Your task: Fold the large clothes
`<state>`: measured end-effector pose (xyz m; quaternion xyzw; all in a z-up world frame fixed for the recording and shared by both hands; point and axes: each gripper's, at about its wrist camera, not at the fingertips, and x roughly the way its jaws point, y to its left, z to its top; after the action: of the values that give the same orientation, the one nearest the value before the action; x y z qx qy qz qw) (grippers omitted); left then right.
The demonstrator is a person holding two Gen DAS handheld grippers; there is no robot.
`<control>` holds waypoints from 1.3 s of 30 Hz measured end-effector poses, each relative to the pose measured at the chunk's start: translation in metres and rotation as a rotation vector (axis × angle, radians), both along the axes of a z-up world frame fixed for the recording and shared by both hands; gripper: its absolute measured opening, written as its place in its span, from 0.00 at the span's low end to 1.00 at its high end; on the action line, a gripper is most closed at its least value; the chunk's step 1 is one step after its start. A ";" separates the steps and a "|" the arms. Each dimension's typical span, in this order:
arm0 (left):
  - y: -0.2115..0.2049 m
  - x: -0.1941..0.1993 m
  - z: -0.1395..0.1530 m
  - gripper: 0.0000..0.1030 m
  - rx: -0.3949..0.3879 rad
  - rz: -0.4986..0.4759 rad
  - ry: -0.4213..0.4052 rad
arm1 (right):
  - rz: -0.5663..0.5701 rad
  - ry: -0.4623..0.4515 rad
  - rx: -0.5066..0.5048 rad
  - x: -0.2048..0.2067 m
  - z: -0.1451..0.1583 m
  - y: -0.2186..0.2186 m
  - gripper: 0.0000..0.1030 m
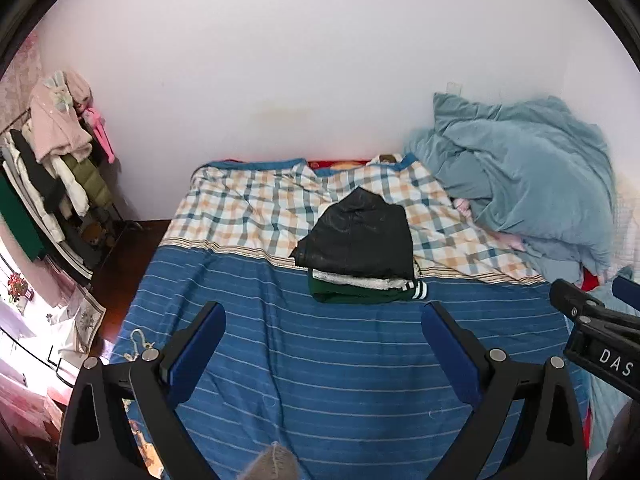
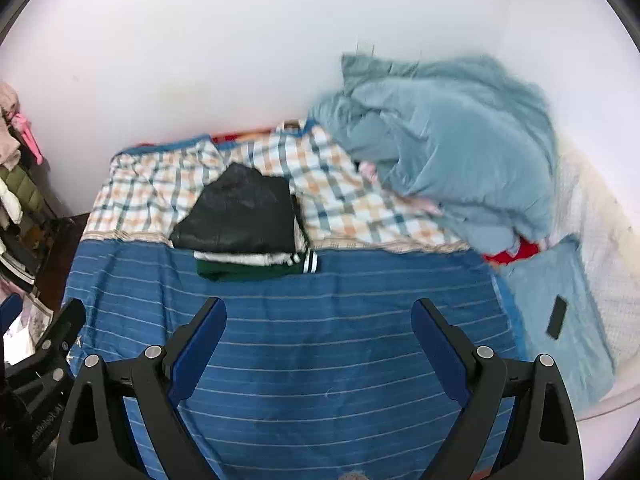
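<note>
A: Bed [image 1: 320, 360] below a white wall; folded stack [image 1: 360, 256] at frame centre.
B: Left tongs [image 1: 322, 344] and right tongs [image 2: 318, 340] both wide, empty. A careless nudge could topple the stack.

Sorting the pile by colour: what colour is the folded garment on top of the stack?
Black, with a slight sheen; the top garment shows best in the left wrist view.

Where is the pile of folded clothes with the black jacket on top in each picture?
Left wrist: the pile sits just right of center, beyond the open left gripper.
Right wrist: the pile sits left of center, beyond the open right gripper.
Shared landmark: the blue quilt, heaped to the pile's right.
</note>
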<state>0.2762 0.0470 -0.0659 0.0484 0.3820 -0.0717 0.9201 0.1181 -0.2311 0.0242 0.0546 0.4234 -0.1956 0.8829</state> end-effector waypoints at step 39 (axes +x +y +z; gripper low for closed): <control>0.036 -0.110 0.075 1.00 -0.025 0.077 -0.085 | 0.064 -0.146 -0.058 -0.145 0.123 0.042 0.97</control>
<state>0.1660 0.0828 0.0086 0.0251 0.3434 -0.0386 0.9381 -0.0271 -0.1892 0.1470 0.0294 0.3535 -0.1749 0.9185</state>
